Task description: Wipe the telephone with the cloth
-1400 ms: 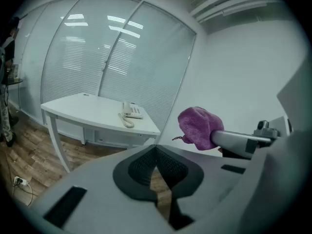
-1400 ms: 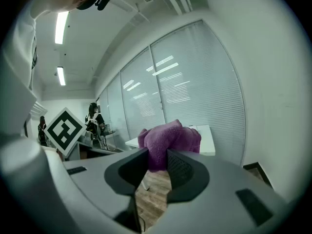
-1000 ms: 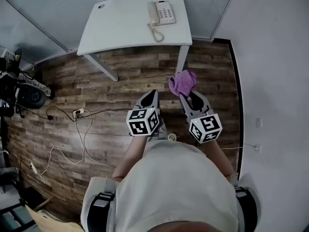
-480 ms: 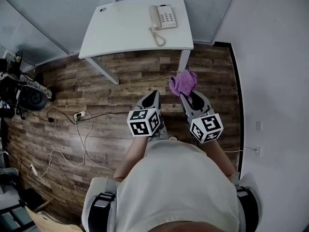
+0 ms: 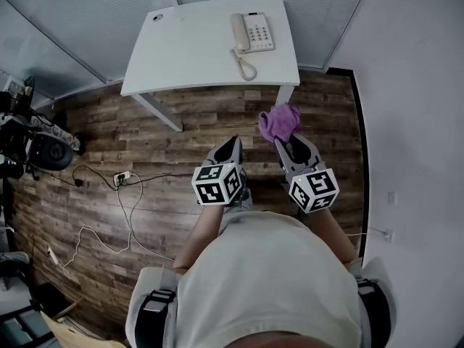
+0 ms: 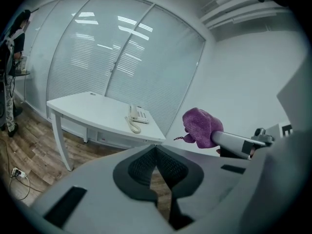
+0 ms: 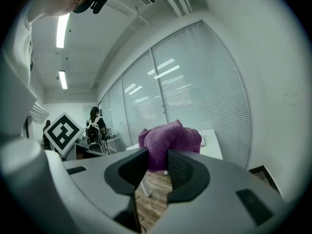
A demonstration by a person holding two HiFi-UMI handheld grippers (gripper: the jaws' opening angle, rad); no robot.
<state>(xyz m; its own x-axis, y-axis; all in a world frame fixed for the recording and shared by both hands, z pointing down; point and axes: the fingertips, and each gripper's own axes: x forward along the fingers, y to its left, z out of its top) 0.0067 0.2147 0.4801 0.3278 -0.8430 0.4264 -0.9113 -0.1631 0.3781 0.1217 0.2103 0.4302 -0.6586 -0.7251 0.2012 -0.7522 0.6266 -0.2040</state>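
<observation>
**Head view with both gripper views.** A wooden floor [image 5: 181, 136] is filling most of the scene, with loose cables [image 5: 123, 209] trailing over its left part. A white table [image 5: 196, 49] is standing at the far side, against partitions covered by blinds. The person [image 5: 268, 281] is standing on the floor, well apart from the table's near edge, and is holding both tools out in front.

The left hand-held gripper [image 5: 230, 142] is clenched on nothing; in its own view the pads are meeting tip to tip. The right hand-held gripper [image 5: 288, 141] is grasping the purple cloth [image 5: 279, 120]. The cloth is bunching up beyond the jaw tips, over the floor and near the table's right front leg.

The telephone [image 5: 253, 32], cream with a corded handset, is lying on the far right part of the table. Its coiled cord [image 5: 246, 65] is looping toward the near edge. Cloth and telephone are well apart, so no wiping contact is being made.

Judged step: the cloth is already in hand and the carry to the telephone appears to be under way, with the wipe itself not yet begun. The next move is calling for the right hand-held gripper to go forward over the table edge and lower the bunched cloth lightly onto keypad and handset. The empty left one could be steadying the base against sliding.
</observation>
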